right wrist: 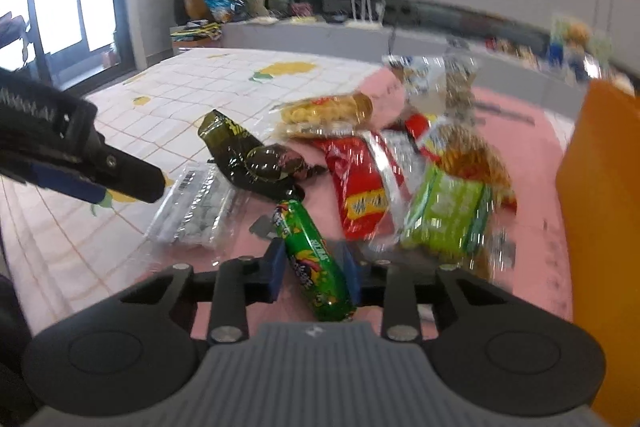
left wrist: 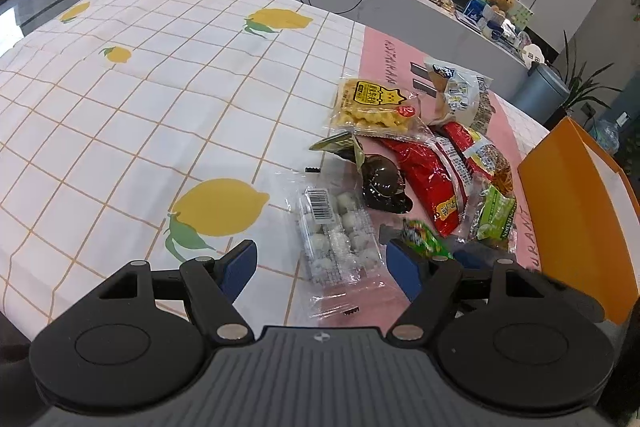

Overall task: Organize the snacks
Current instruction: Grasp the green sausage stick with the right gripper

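Counter [left wrist: 160,99] wears a lemon-print grid cloth with a pink strip, TV wall and low ledge behind. Snack pile [left wrist: 432,155] lies beside an orange box [left wrist: 572,211]. Left hand-held gripper [left wrist: 320,267] gapes wide over a clear candy pack [left wrist: 340,231]; right hand-held gripper [right wrist: 312,267] clamps a green candy roll [right wrist: 310,259].

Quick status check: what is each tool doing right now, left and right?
Left tool: open, holding nothing, above the clear plastic pack of white candies.
Right tool: closed on the green cylindrical candy roll.
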`<state>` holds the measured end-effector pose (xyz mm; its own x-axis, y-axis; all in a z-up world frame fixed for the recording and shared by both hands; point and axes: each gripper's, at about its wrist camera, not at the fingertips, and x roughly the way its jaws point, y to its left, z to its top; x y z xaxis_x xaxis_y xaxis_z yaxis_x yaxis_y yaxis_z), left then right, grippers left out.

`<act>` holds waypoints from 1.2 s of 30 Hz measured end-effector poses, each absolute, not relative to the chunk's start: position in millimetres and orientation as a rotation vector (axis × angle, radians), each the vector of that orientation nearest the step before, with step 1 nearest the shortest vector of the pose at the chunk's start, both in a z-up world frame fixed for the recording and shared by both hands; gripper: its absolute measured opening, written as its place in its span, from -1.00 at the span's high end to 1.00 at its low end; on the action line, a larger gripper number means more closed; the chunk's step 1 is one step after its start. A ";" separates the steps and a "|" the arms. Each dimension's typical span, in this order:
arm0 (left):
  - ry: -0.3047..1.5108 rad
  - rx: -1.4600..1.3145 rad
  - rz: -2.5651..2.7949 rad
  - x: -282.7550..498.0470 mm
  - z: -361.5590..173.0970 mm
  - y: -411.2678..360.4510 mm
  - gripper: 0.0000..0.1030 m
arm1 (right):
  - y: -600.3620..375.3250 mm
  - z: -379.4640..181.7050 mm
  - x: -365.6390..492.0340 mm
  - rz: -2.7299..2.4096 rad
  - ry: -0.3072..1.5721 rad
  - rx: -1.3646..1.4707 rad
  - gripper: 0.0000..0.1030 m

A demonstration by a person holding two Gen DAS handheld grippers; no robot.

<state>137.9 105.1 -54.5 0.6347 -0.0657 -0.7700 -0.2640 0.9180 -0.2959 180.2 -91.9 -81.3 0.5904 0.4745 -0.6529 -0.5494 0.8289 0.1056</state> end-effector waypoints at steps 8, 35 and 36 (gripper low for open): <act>0.884 -0.415 0.123 136.8 -55.4 106.3 -0.68 | -84.4 -83.2 166.2 0.621 0.748 -0.152 0.41; 0.958 -0.193 0.084 188.1 -59.0 65.0 -0.68 | -87.6 -73.9 163.8 0.525 0.649 -0.135 0.61; 0.975 -0.192 0.111 191.3 -63.3 64.3 -0.68 | -88.4 -72.2 163.6 0.525 0.650 -0.129 0.61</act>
<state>191.3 64.3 -63.3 0.5577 0.0074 -0.8300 -0.1792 0.9774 -0.1117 163.6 -88.4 -72.2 0.6714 0.4253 -0.6069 -0.5042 0.8623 0.0464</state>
